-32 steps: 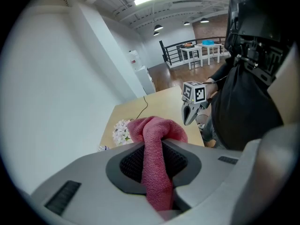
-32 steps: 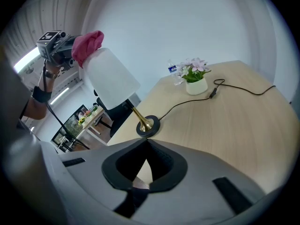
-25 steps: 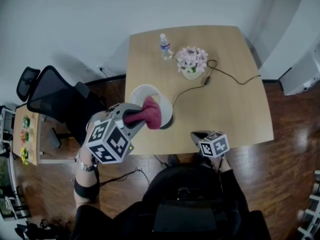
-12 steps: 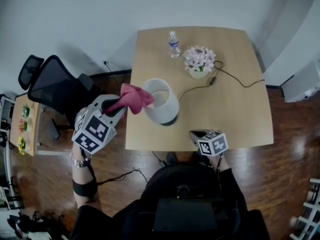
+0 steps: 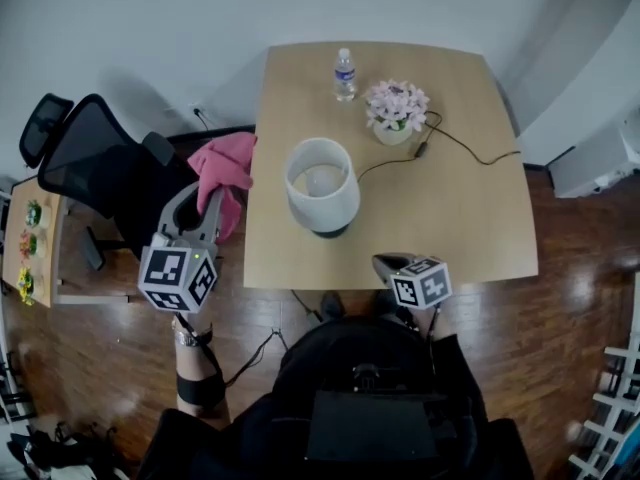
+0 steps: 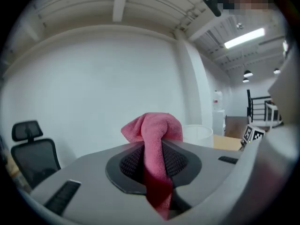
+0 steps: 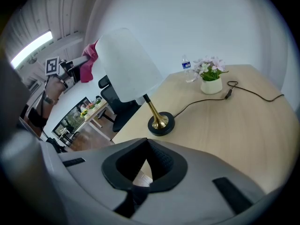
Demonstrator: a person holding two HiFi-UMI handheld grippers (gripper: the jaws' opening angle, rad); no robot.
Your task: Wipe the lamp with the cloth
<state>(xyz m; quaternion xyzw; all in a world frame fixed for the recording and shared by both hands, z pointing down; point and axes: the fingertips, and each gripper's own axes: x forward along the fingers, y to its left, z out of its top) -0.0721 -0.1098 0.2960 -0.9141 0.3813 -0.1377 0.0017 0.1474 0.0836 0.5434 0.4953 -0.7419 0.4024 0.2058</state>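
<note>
Well left of the upright lamp (image 5: 322, 183), left gripper (image 5: 205, 203) pinches the cloth (image 5: 225, 158); right gripper (image 5: 385, 263) gapes empty.

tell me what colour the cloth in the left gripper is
Pink. The cloth shows best in the left gripper view.

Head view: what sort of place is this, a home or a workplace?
Most likely an office or lab-style workspace rather than a home. A black swivel office chair stands beside the plain wooden table. The left gripper view also shows a strip light on an open, industrial-looking ceiling.
</note>
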